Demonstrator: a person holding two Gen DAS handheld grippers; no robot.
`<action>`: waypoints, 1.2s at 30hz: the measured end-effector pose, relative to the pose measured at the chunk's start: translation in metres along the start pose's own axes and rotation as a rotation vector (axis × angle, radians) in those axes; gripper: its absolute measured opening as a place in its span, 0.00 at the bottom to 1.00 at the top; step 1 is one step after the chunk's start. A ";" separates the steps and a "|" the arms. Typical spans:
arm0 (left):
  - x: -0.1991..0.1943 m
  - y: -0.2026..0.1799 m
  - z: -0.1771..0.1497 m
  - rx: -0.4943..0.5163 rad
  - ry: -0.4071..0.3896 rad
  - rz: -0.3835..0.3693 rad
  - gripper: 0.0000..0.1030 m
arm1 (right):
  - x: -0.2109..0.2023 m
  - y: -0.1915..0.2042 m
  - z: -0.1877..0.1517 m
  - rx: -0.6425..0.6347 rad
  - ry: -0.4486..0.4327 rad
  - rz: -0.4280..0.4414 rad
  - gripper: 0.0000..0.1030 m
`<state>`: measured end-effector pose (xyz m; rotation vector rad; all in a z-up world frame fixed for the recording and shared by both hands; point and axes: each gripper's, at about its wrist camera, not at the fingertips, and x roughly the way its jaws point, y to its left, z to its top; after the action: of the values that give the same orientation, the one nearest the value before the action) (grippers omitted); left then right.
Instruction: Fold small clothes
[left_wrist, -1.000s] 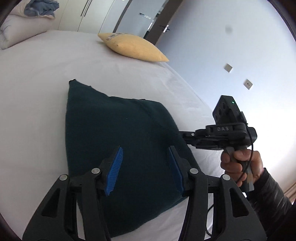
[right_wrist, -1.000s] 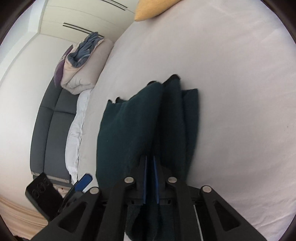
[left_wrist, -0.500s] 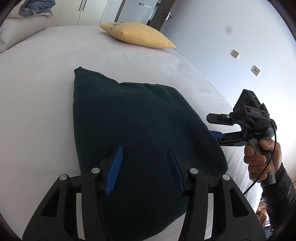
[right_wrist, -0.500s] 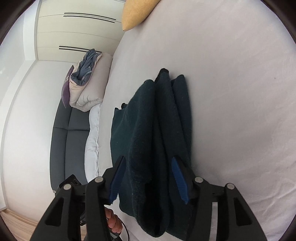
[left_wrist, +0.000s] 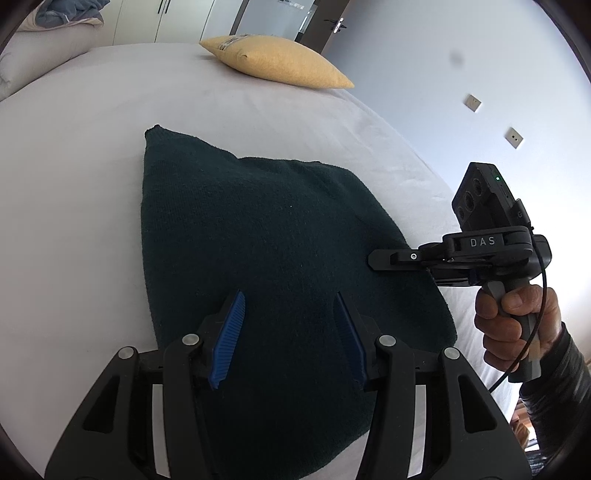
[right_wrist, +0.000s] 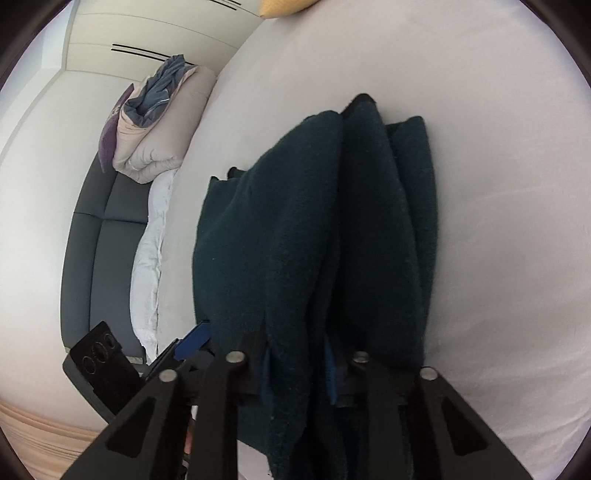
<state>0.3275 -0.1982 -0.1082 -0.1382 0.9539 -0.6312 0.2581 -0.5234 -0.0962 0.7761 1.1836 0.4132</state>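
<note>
My left wrist camera sits just behind my left claw (left_wrist: 288, 332) and looks forward and down along its two blue-padded fingers, close over the dark green knitted garment (left_wrist: 258, 258) on the white-sheeted bed (left_wrist: 74, 147), facing the yellow fabric pillow (left_wrist: 277, 62) at the far end. My right claw (left_wrist: 373, 257) shows at that view's right edge, seen side-on. My right wrist camera rides behind my right claw (right_wrist: 297, 369), rolled sideways and very near the garment's (right_wrist: 314, 240) folded edge, looking across the bed (right_wrist: 498, 147) towards a grey padded headboard (right_wrist: 96, 258). Both views share the garment, the sheet and the pillow (right_wrist: 284, 5).
</note>
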 end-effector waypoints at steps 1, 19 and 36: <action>0.000 -0.001 0.001 -0.001 -0.001 -0.001 0.47 | -0.002 0.000 -0.002 -0.009 -0.011 -0.007 0.15; 0.012 -0.028 -0.004 0.061 0.022 0.004 0.47 | -0.021 -0.022 -0.004 0.006 -0.085 -0.023 0.13; 0.001 -0.028 -0.005 0.048 0.025 -0.033 0.47 | -0.023 -0.028 0.005 0.006 -0.079 -0.018 0.14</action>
<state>0.3115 -0.2211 -0.1014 -0.1036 0.9616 -0.6875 0.2514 -0.5592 -0.1006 0.7796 1.1175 0.3614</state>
